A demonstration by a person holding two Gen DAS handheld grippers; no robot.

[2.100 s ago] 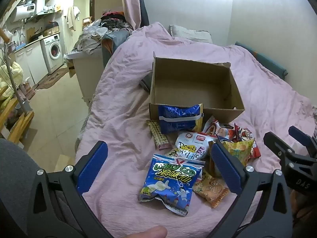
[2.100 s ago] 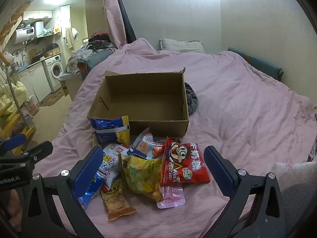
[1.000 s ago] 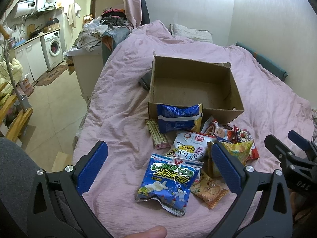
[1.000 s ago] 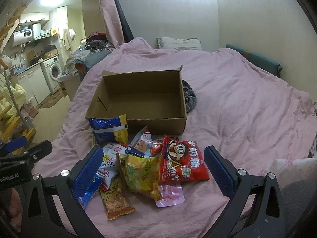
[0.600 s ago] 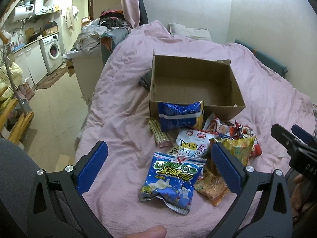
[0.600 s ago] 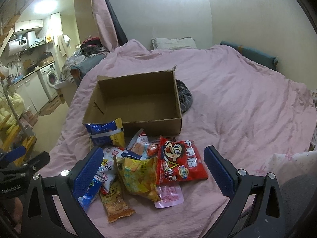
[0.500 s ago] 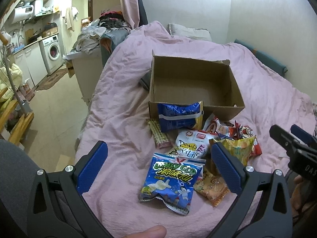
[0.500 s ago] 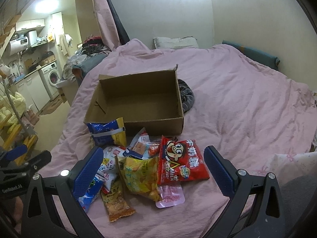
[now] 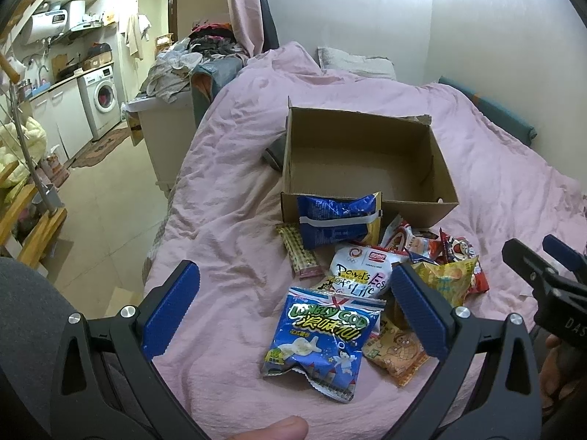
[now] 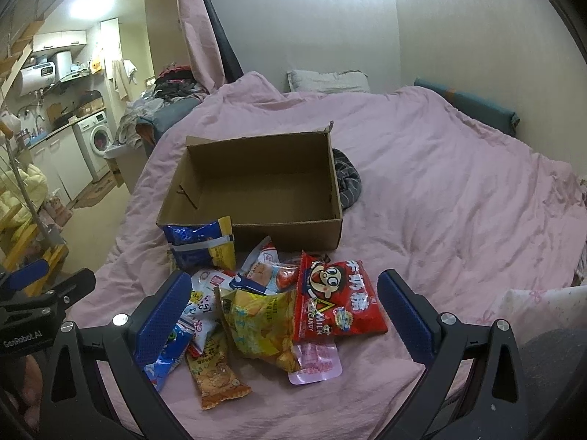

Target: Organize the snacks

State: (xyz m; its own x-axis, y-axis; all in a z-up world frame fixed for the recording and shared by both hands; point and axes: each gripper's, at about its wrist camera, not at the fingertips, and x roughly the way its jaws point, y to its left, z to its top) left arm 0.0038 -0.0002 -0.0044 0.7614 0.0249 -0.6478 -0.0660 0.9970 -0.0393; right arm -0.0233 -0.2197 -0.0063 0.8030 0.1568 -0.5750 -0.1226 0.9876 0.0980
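Almost nothing has changed in the last two seconds. The box (image 9: 367, 161) on the bed (image 9: 227, 220) is still empty, and the snacks (image 10: 275, 304) still lie in a pile just in front of it. The left gripper (image 9: 293, 308) and right gripper (image 10: 284, 311) only drifted a little. Both jaws are wide open and hold nothing. So the sorting has not started yet, I think.

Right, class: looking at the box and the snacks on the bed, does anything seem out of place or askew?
Yes. The cardboard box is empty, while every snack lies heaped on the pink bedspread in front of it. The blue packet stands propped against the box's front wall, and the yellow chip bag looks crumpled, overlapping the red candy bag.
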